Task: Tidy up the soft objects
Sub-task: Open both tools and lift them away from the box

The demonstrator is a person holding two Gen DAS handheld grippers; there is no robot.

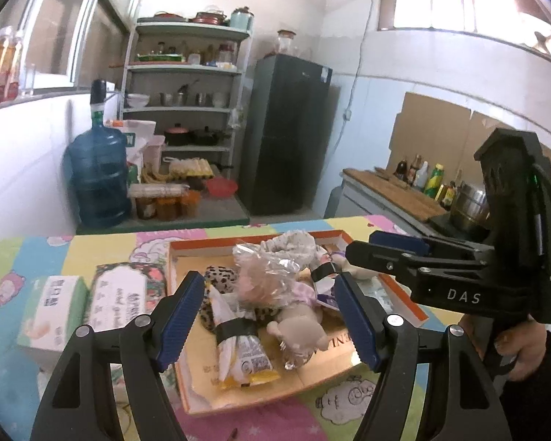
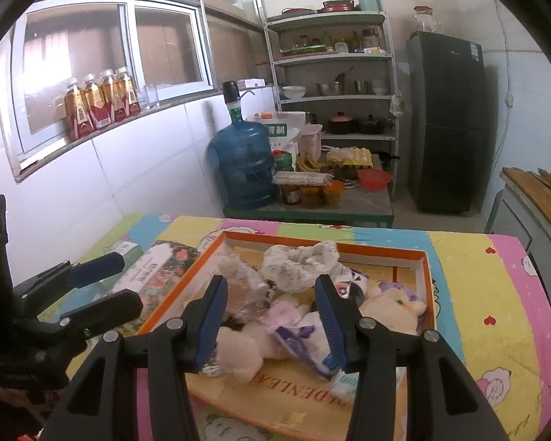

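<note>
Both tools hang over the shallow orange-rimmed cardboard tray (image 1: 404, 296), side by side. The left gripper (image 1: 272, 321) has its blue-padded jaws spread wide with nothing between them, poised above the yellow packet bound with a black band (image 1: 238, 352) and the pale pink plush toy in clear wrap (image 1: 301, 325). The right gripper (image 2: 272, 325) is just as wide and holds nothing, hovering over the same pink plush (image 2: 238, 349) and a purple-and-white soft packet (image 2: 305, 341). A white crumpled fabric piece (image 2: 299, 264) lies toward the tray's far side, a cream plush with purple ears (image 2: 393, 305) to the right. The tray sits on a bright cartoon-print tablecloth (image 2: 477, 294). Beyond: a blue water jug (image 2: 244, 163), a green metal shelf rack (image 2: 334, 55), a dark fridge (image 2: 448, 125).
</note>
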